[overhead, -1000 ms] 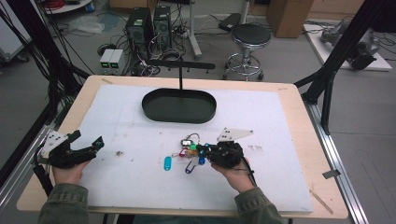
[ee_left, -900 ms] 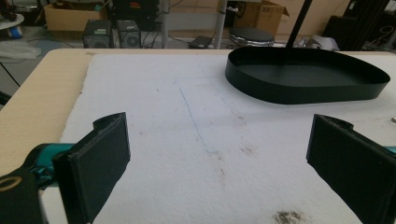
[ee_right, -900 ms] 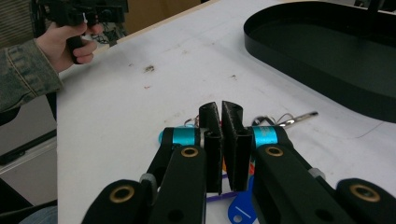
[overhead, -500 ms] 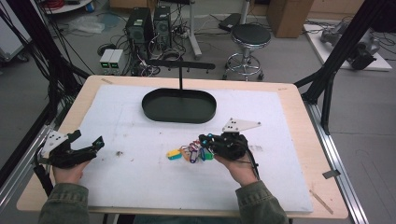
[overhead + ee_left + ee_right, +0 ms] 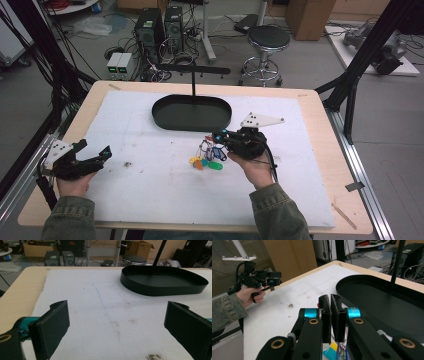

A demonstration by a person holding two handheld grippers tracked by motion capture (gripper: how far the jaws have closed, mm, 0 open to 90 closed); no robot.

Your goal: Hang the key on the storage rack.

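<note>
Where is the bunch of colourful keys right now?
In the high view, the bunch of keys hangs from the shut right gripper, right of the table's middle, just in front of the black oval tray.

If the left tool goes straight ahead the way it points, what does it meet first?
Probably nothing soon: ahead of the open left tool lies bare white mat; the black tray sits further off to the right.

A lab or workshop: black frame struts [image 5: 60, 90] flank the tabletop [image 5: 320, 107], and on the grey floor beyond sit computer towers [image 5: 159, 25] at 11 o'clock, a round stool [image 5: 269, 37] at 1 o'clock, cardboard boxes [image 5: 310, 12] and loose cables.
</note>
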